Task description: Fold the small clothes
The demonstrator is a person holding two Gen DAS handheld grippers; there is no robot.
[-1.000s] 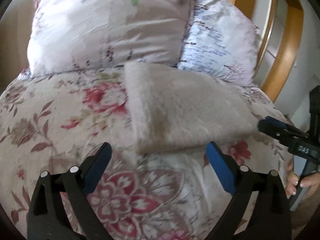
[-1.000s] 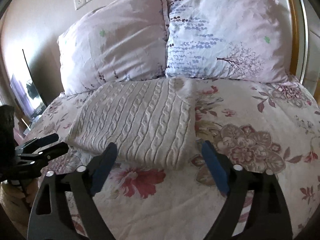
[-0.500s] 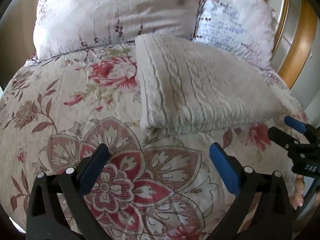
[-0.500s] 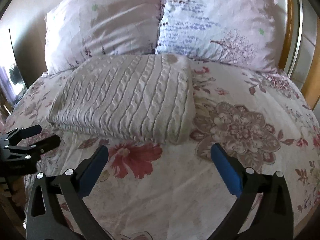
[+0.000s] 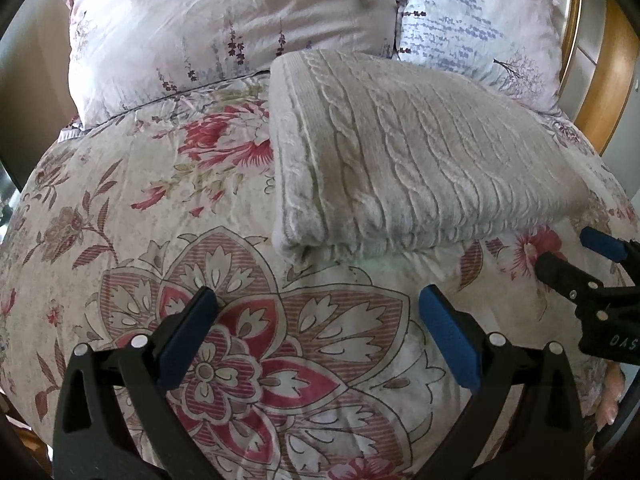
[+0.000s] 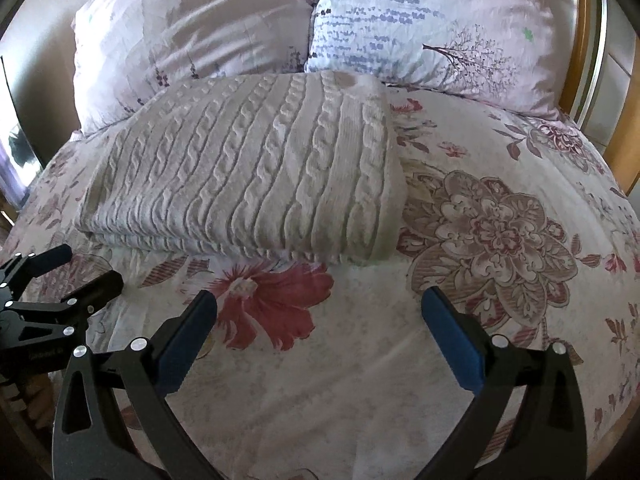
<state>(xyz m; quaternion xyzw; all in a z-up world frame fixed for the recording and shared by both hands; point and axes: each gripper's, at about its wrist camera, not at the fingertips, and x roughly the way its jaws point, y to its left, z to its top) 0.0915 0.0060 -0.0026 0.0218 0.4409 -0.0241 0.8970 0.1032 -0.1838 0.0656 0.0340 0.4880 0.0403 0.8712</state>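
Note:
A cream cable-knit sweater (image 5: 404,160) lies folded into a flat rectangle on the floral bedspread (image 5: 168,216), its far edge near the pillows. It also shows in the right wrist view (image 6: 248,172). My left gripper (image 5: 316,312) is open and empty, a little short of the sweater's near left corner. My right gripper (image 6: 318,312) is open and empty, short of the sweater's near right corner. Each gripper shows in the other's view: the right one (image 5: 568,256) at the right edge, the left one (image 6: 68,272) at the left edge.
Two floral pillows (image 6: 192,36) (image 6: 436,28) lean at the head of the bed behind the sweater. A wooden bed frame (image 5: 600,92) curves along the right. A dark object (image 6: 20,136) stands off the bed's left side.
Both grippers have risen and pulled back from the sweater, so I see it more from above. The sweater has not moved. Both grippers stay open.

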